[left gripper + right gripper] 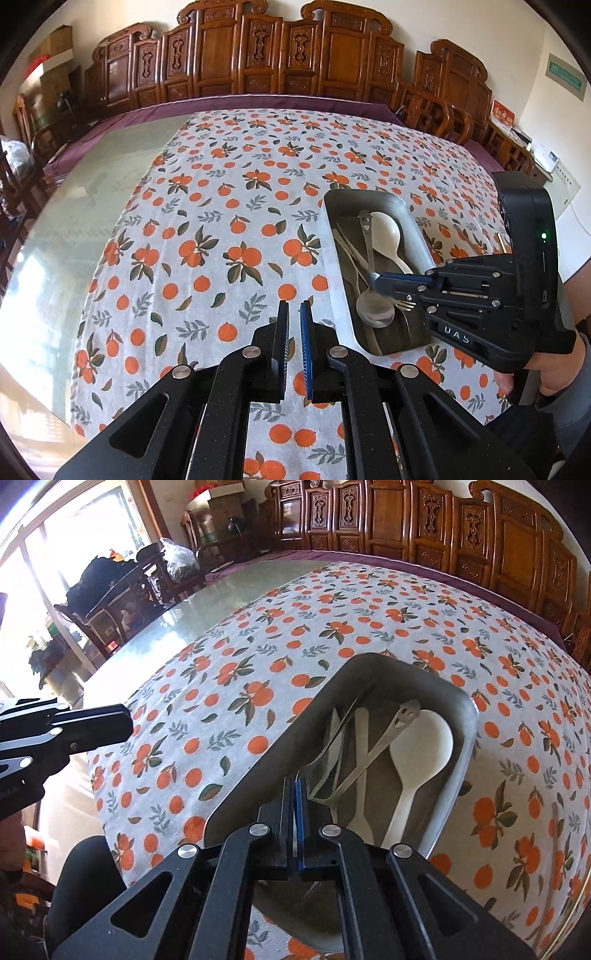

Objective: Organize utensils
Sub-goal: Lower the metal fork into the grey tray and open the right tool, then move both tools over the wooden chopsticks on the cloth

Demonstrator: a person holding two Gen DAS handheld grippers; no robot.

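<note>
A metal tray (328, 201) (369, 661) lies on the orange-print cloth (221, 221). Inside it are a white spoon (388, 229) (428, 738), a steel spoon with a smiley face on its handle (373, 310) (406, 712), and other steel cutlery. My right gripper (376, 282) (295, 781) hangs over the tray's near end, shut on a thin metal utensil (295, 812) seen edge-on between the pads. Fork tines (406, 304) show under it; I cannot tell whether they belong to the held piece. My left gripper (294, 308) (127, 720) is left of the tray, shut and holding nothing.
The cloth covers part of a glass-topped table (92, 192) with carved wooden chairs (221, 55) behind it. Thin sticks (550, 849) lie on the cloth right of the tray. A hand (546, 376) holds the right gripper.
</note>
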